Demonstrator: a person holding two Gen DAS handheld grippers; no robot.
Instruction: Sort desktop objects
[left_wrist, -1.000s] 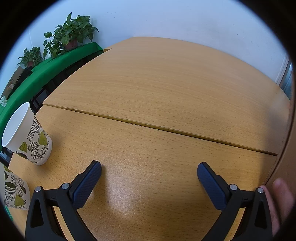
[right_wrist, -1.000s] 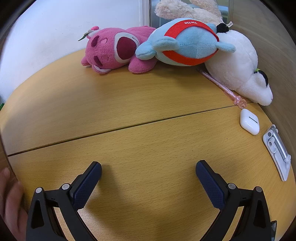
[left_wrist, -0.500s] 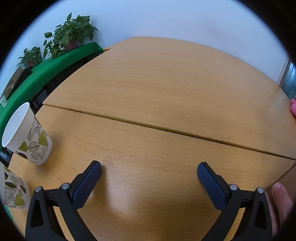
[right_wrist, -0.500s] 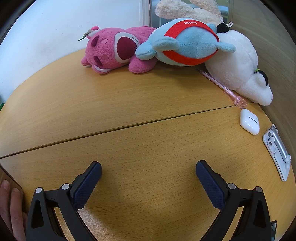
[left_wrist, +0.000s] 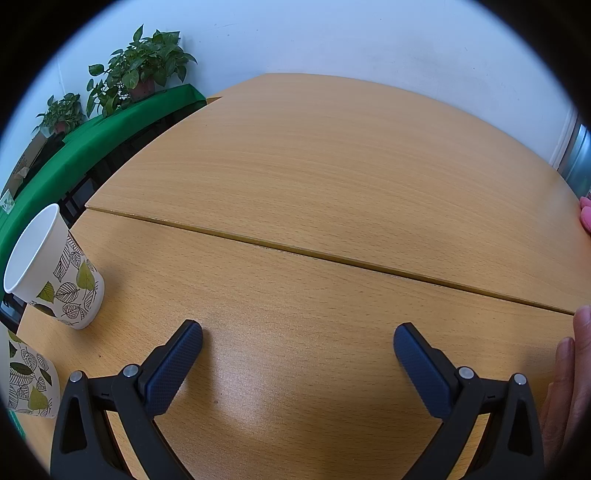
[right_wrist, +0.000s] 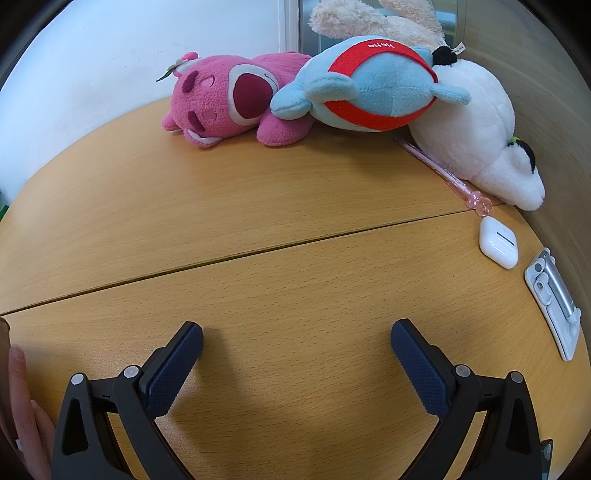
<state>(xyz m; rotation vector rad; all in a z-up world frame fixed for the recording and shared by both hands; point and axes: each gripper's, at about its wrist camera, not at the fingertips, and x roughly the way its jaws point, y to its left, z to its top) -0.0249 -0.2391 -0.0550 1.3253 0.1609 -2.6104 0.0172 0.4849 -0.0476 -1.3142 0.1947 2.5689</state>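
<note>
While both your tools hover low over the wooden surface, the left gripper has its fingers spread wide with nothing between them, and the right gripper is likewise released and bare. Left of your left fingers stands a leaf-print paper cup, with a second cup nearer at the edge. Well ahead of your right fingers lie a pink plush, a blue plush and a white plush, touching. Ahead to the right lie a pink pen, an earbud case and a white clip.
</note>
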